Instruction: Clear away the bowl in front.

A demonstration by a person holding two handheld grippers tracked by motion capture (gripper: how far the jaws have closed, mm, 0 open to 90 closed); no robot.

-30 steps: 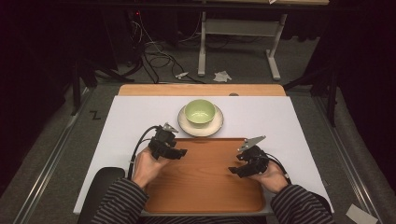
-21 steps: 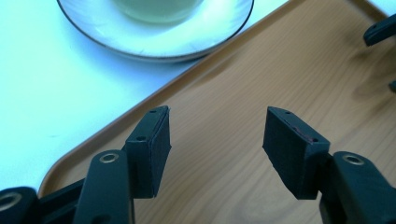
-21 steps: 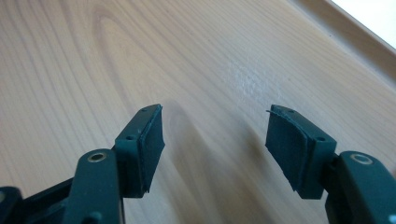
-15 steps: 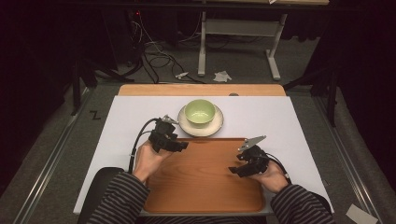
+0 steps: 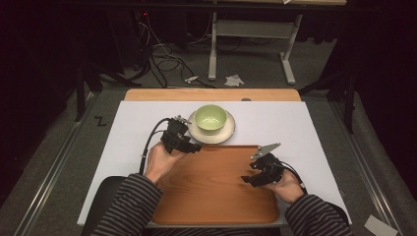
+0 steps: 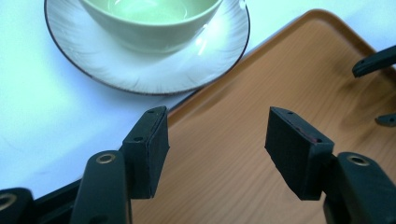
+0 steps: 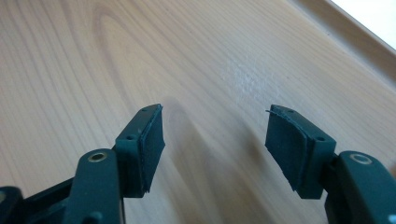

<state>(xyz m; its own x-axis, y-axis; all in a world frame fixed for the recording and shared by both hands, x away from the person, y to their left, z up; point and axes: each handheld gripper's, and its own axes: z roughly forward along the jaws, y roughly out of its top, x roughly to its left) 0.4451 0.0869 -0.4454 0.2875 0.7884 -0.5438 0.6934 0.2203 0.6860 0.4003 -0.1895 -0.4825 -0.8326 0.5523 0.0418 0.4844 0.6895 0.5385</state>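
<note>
Left to right across the high view: the left claw (image 5: 181,139) hovers over the far left corner of the wooden tray (image 5: 211,196), just beside the white saucer (image 5: 227,132) that carries the green bowl (image 5: 210,119); the right claw (image 5: 259,173) hangs above the tray's right half, well apart from the crockery. In the left gripper view the left claw (image 6: 215,140) stands wide open with nothing between its jaws, the saucer (image 6: 107,70) and bowl (image 6: 154,23) lying just ahead on the white bench (image 6: 37,116) cover, off the tray (image 6: 261,93) but near its edge. In the right gripper view the right claw (image 7: 215,140) is likewise spread wide and empty above bare tray (image 7: 93,70) wood. Likely hazards: a grasp on the thin saucer rim may tilt it, so that the bowl, merely resting on it, slides or tips; a jaw that comes in low may push the saucer along the smooth cover instead of gripping it; and the raised tray lip, so close to the saucer, may catch its underside if the lift is too shallow.
</note>
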